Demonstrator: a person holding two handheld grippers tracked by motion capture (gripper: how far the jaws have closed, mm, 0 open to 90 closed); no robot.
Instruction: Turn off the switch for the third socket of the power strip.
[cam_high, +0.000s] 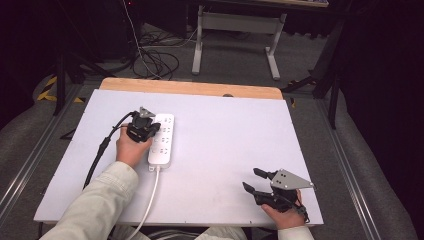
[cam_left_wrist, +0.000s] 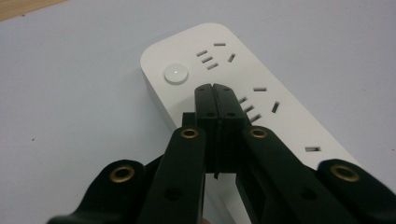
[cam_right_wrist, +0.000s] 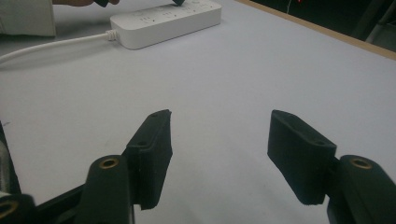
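1 power strip (cam_high: 161, 139) | left gripper (cam_left_wrist: 215, 89) jaws together, seemingly empty | right gripper (cam_right_wrist: 219, 135) jaws wide

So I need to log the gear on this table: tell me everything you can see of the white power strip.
The power strip is a long white block with rounded corners, smooth and plastic-looking. Its top carries several groups of socket slots and a round white button near its far end. It lies flat on the pale table, left of centre, lengthwise away from the person. A white cable leaves its near end toward the table edge. The left gripper, jaws closed together, is over its top; contact is unclear.
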